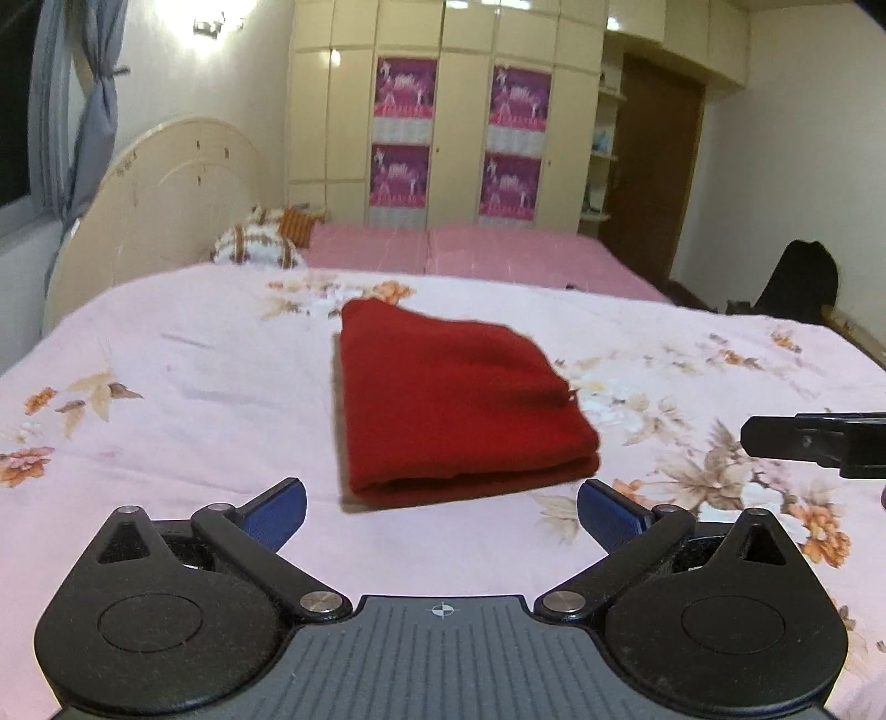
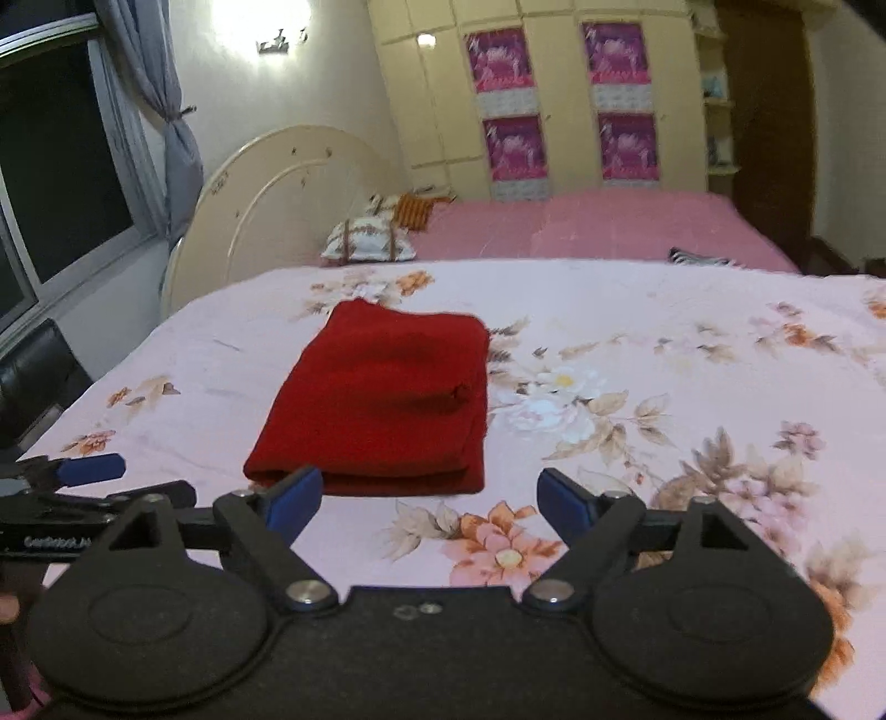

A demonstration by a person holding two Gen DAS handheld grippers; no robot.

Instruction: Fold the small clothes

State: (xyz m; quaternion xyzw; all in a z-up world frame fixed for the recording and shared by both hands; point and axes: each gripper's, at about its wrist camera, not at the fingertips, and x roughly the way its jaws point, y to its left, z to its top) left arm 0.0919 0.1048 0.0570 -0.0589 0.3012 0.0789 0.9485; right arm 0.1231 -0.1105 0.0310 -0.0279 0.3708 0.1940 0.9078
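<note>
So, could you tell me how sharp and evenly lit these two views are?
Left wrist: red cloth smeared by motion blur, wardrobe glare, fisheye bending at edges. Right wrist: cloth a little crisper, wall lamp blown out, window dark.

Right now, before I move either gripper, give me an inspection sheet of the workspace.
Surface: floral pink bedsheet, smooth.
Job's things: red garment lies folded flat in a rectangle, fold edge nearest the cameras.
Clutter: nothing seen on the sheet.
Grippers: left gripper and right gripper both empty, jaws open, short of the garment.
Cables: nothing seen.
Surroundings: pillows on a pink bed, headboard, wardrobe, curtained window.
</note>
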